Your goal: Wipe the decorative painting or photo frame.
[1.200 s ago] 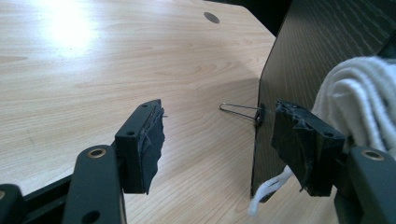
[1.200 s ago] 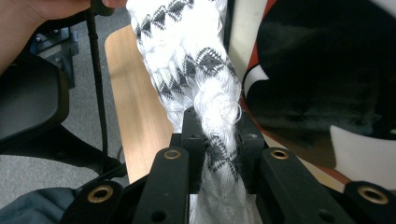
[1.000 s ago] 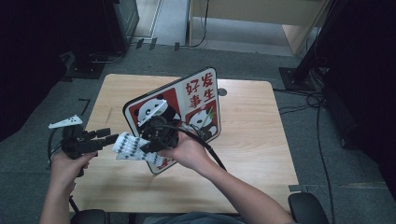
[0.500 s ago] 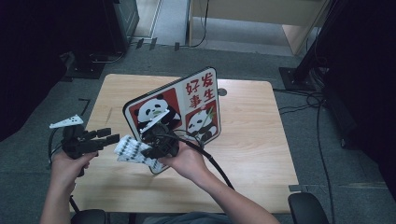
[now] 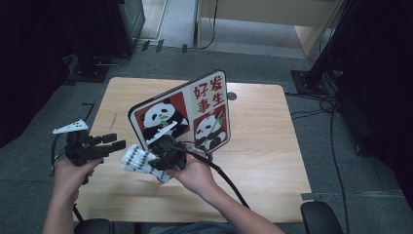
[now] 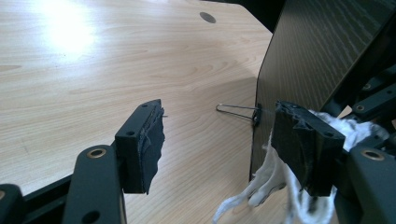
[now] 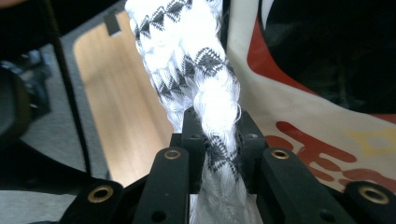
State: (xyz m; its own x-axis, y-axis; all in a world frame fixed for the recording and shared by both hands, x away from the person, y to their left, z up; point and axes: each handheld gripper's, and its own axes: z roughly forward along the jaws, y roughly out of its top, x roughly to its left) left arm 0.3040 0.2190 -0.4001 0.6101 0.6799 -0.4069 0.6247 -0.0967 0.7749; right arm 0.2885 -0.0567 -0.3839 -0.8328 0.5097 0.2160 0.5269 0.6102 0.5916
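Note:
A white cloth with a black zigzag pattern (image 5: 137,159) hangs bunched over the table's near left part, and my right gripper (image 5: 155,161) is shut on it. In the right gripper view the cloth (image 7: 196,65) rises out of the closed jaws of that gripper (image 7: 217,135). A board printed with pandas and red characters (image 5: 181,115) stands tilted just behind it. My left gripper (image 5: 114,141) is held open to the left of the cloth. In the left gripper view this gripper (image 6: 224,140) is empty, with the cloth (image 6: 275,179) by its right pad.
The wooden table (image 5: 263,146) carries the board; its dark back (image 6: 317,56) shows close by with a wire binder clip (image 6: 243,112) on its lower edge. A cable hole (image 5: 231,96) lies at the far side. Grey floor and dark equipment surround the table.
My right gripper has drawn the cloth a little toward the near edge, away from the board's face. The left gripper has barely moved and stays open.

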